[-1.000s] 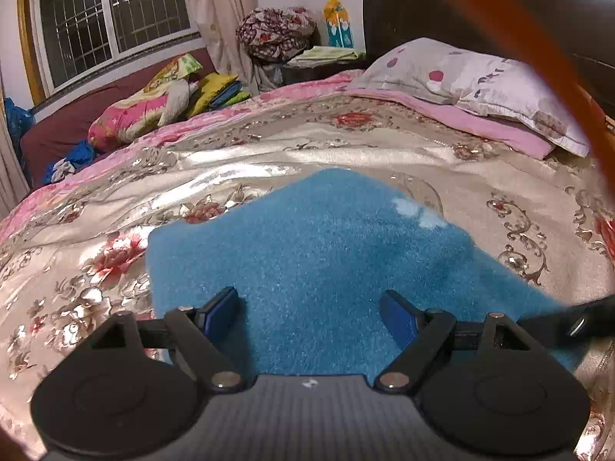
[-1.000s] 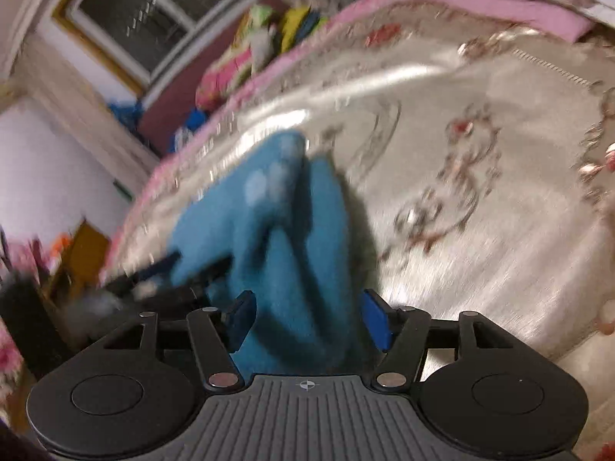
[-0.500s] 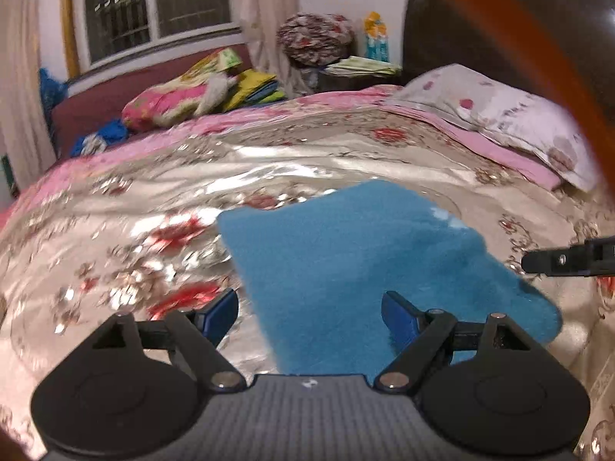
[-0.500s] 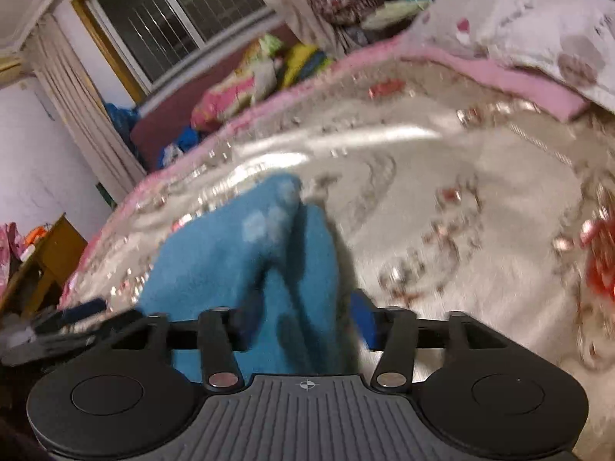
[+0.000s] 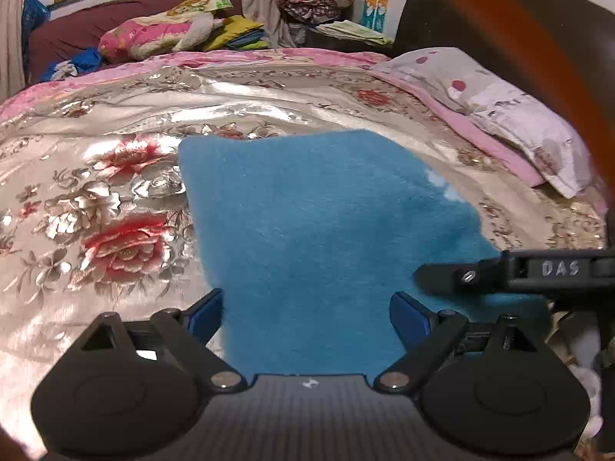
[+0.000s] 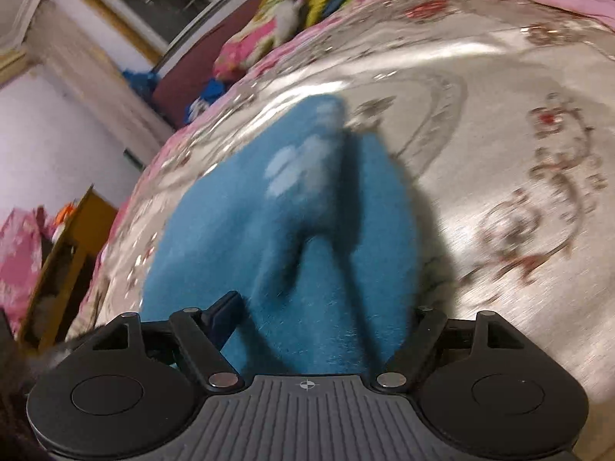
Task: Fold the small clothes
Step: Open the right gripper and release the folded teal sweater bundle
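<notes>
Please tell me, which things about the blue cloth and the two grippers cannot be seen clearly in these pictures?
- Blue garment: near edge hidden behind the left gripper body, left wrist view.
- Garment's raised fold: motion-blurred, right wrist view.
- Right gripper: jaws opening; right finger hidden behind cloth.
- White marks: too small to identify.

A blue fleecy garment (image 5: pixel 319 230) is lying on the floral bedspread (image 5: pixel 115 199), spread mostly flat. Pale patches are showing near its far edge, and a raised fold (image 6: pixel 319 199) is standing along that side.
</notes>
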A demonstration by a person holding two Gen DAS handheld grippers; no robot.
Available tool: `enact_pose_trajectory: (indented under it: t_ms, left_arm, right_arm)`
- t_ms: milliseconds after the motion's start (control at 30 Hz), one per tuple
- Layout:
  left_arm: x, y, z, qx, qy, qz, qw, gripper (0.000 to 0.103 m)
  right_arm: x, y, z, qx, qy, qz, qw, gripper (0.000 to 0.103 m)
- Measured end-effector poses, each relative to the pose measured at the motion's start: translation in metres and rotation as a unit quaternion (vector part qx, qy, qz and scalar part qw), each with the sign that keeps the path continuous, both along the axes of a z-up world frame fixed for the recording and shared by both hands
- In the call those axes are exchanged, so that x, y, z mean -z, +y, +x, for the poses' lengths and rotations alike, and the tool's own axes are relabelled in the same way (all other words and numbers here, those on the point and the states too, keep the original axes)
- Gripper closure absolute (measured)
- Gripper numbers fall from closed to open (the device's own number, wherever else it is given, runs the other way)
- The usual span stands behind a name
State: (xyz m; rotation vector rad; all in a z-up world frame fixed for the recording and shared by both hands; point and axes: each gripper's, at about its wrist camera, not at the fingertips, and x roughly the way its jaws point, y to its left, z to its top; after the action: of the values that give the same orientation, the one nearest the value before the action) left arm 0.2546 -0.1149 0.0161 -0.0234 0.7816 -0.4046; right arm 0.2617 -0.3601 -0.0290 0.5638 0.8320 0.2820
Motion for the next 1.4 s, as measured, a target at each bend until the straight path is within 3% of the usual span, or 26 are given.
enact_pose_trajectory:
  t_ms: [67,167,267,400,500,567,667,733,767,833,933,1067,1233,1400]
  left_arm:
    - [-0.004,0.005,-0.007,-0.004,-0.002,0.003,1.0000,0.008]
    - [-0.007,0.013,-0.023,-0.002,-0.003,0.013,0.9999,0.008]
    - [-0.010,0.019,-0.039,0.013,0.001,0.019,0.9997,0.010]
    - [-0.026,0.028,-0.053,0.012,-0.016,0.020,0.9996,0.011]
    - [-0.038,0.030,-0.057,-0.004,-0.039,0.041,0.9984,0.011]
    - [-0.041,0.030,-0.057,-0.013,-0.050,0.057,0.9970,0.010]
    - [-0.043,0.026,-0.054,-0.027,-0.057,0.089,0.9940,0.010]
    - [-0.043,0.025,-0.054,-0.031,-0.058,0.108,0.9920,0.010]
    - [-0.043,0.025,-0.055,-0.032,-0.059,0.114,0.9912,0.010]
    - [-0.043,0.026,-0.056,-0.032,-0.056,0.114,0.9914,0.010]
    - [-0.043,0.027,-0.061,-0.032,-0.052,0.113,0.9918,0.009]
    - [-0.046,0.025,-0.069,-0.033,-0.048,0.114,0.9918,0.009]
    - [-0.053,0.022,-0.086,-0.039,-0.056,0.115,0.9910,0.008]
    - [-0.057,0.015,-0.104,-0.048,-0.060,0.141,0.9870,0.004]
  right_arm:
    - [0.001,0.008,-0.006,-0.017,0.009,0.032,0.999,0.026]
    - [-0.002,0.020,-0.020,-0.037,0.014,0.030,0.999,0.028]
    - [-0.013,0.018,-0.035,-0.028,0.010,-0.019,0.999,0.033]
    - [-0.042,-0.002,-0.056,0.039,-0.019,-0.067,0.997,0.033]
    - [-0.072,0.001,-0.068,0.081,-0.060,-0.129,0.986,0.032]
    - [-0.092,0.008,-0.068,0.077,-0.099,-0.138,0.982,0.034]
    - [-0.100,0.034,-0.052,0.046,-0.115,-0.167,0.978,0.043]
    - [-0.091,0.054,-0.032,0.024,-0.103,-0.204,0.973,0.049]
    - [-0.079,0.060,-0.018,0.021,-0.074,-0.215,0.974,0.054]
    - [-0.053,0.057,0.002,0.030,-0.022,-0.206,0.978,0.053]
    - [-0.041,0.040,0.005,0.052,-0.003,-0.151,0.987,0.051]
    - [-0.061,0.052,-0.011,0.048,-0.025,-0.191,0.980,0.051]
    - [-0.092,0.064,-0.060,0.041,-0.077,-0.205,0.975,0.048]
    - [-0.101,0.071,-0.100,0.039,-0.081,-0.210,0.973,0.048]
